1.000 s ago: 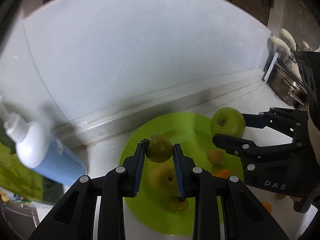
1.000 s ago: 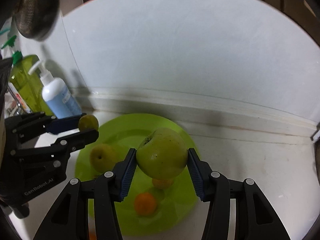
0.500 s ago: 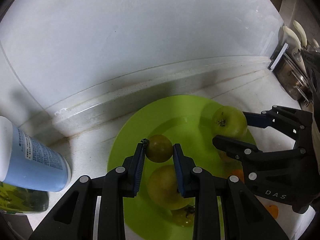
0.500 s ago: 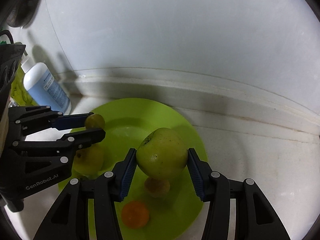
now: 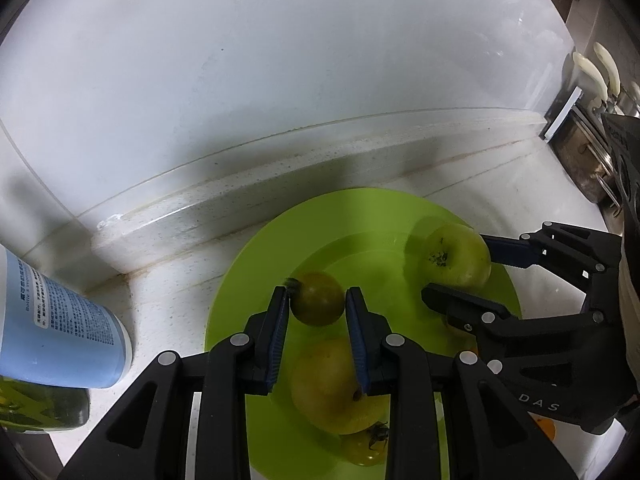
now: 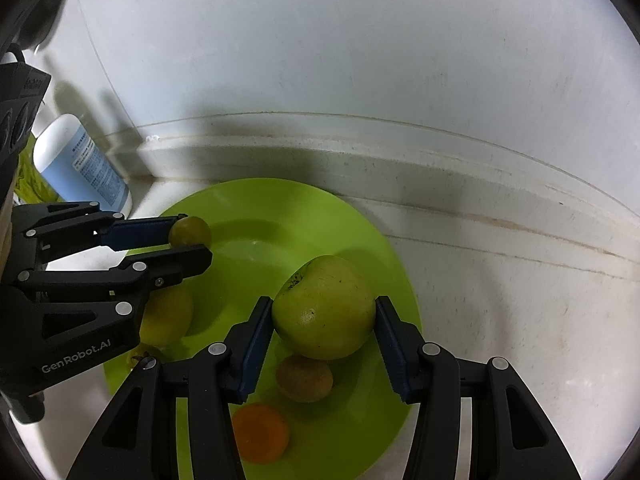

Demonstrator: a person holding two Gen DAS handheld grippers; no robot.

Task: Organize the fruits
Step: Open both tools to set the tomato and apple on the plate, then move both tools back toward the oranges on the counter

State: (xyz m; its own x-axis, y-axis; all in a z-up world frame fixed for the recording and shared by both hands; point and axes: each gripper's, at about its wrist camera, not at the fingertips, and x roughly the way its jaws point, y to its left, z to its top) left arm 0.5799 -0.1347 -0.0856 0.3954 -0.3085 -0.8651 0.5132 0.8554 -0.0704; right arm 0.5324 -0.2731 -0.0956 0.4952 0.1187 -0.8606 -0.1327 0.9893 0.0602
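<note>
My left gripper (image 5: 316, 300) is shut on a small green tomato (image 5: 318, 299) just above the lime-green plate (image 5: 256, 272). My right gripper (image 6: 324, 312) is shut on a green apple (image 6: 325, 307) over the right half of the plate (image 6: 256, 200). Each gripper shows in the other's view: the right one with the apple (image 5: 458, 256), the left one with the tomato (image 6: 191, 231). On the plate lie a yellow-green apple (image 5: 324, 384), a small yellow tomato (image 5: 366, 446), a brown fruit (image 6: 304, 378) and an orange fruit (image 6: 260, 432).
A blue-and-white bottle (image 5: 52, 332) stands left of the plate against the white wall (image 5: 280, 80), also in the right wrist view (image 6: 80, 164). A raised ledge (image 5: 240, 208) runs behind the plate. Metal fittings (image 5: 580, 132) stand at the far right.
Both grippers have come lower and nearer to the plate with their fruits still held; the plate and the fruit on it look larger.
</note>
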